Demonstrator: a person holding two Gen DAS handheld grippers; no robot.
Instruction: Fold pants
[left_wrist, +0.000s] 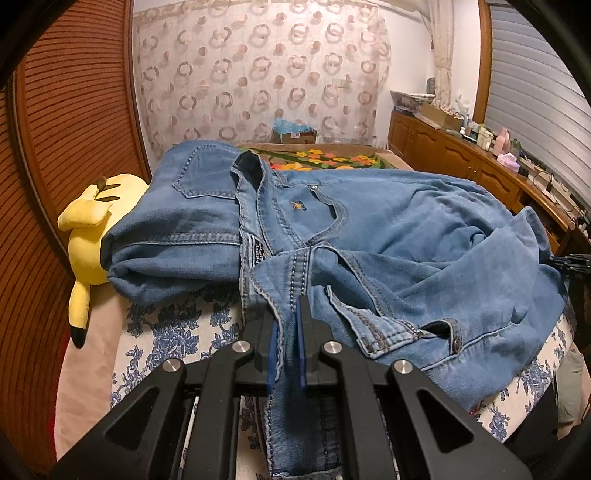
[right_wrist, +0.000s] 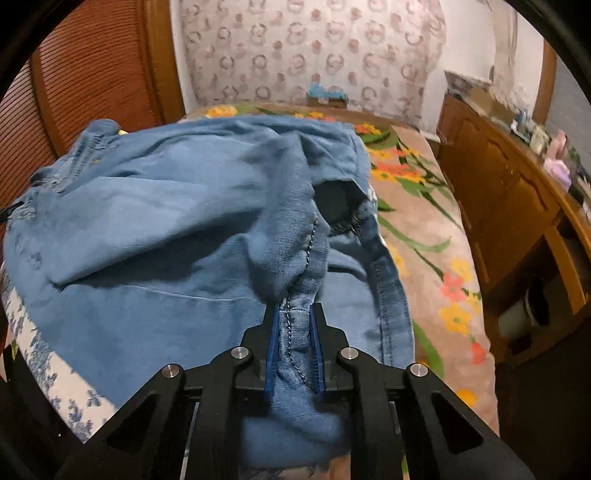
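Still early days on the fold: jeans (left_wrist: 369, 236) heaped in a rumpled pile on the bed (left_wrist: 177, 325), waistband end toward the left by a yellow plush toy (left_wrist: 88, 236), legs bunched over to the right, nothing lined up yet. Left gripper (left_wrist: 287, 332) pinched tight on a strip of denim near the waistband, cloth running straight between the blue pads. Right gripper (right_wrist: 293, 339) clamped on a seamed fold of the leg fabric, seam stitching visible between its fingers. Looks like the grab-and-spread stage. Next up, probably: lift both ends, pull apart to shake the bunching out, lay flat before any real crease. Risk of dragging the plush along. Containers-wise: only a cardboard box (left_wrist: 295, 134) at the far wall with something blue poking out, too small to identify.
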